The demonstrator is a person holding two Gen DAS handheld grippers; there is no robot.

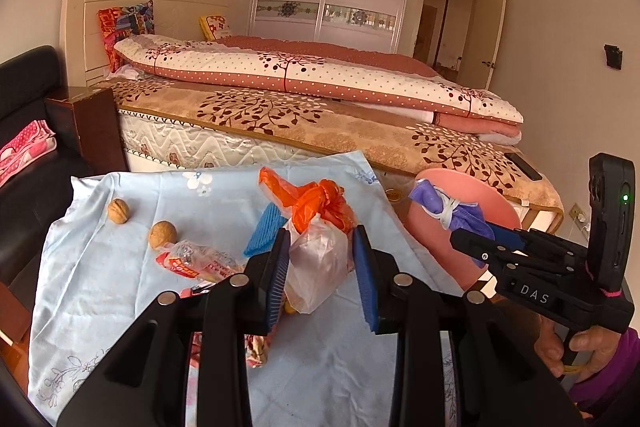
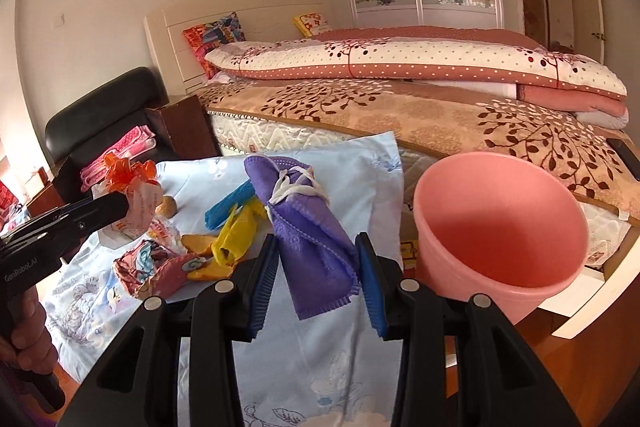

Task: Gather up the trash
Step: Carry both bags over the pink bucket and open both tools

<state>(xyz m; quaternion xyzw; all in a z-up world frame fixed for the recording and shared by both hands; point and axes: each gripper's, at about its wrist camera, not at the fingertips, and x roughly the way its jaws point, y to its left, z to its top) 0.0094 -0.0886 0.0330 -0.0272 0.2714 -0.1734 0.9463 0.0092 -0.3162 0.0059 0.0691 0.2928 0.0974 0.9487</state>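
My left gripper is shut on a clear plastic bag tied with orange plastic, held above the light blue cloth; it also shows in the right wrist view. My right gripper is shut on a folded purple face mask with white ear loops, lifted over the cloth beside the pink bin. In the left wrist view the mask hangs in front of the bin.
On the cloth lie two walnuts, a red-and-clear wrapper, a blue strip, yellow plastic, orange peel and a pink wrapper. A bed stands behind, a black chair at left.
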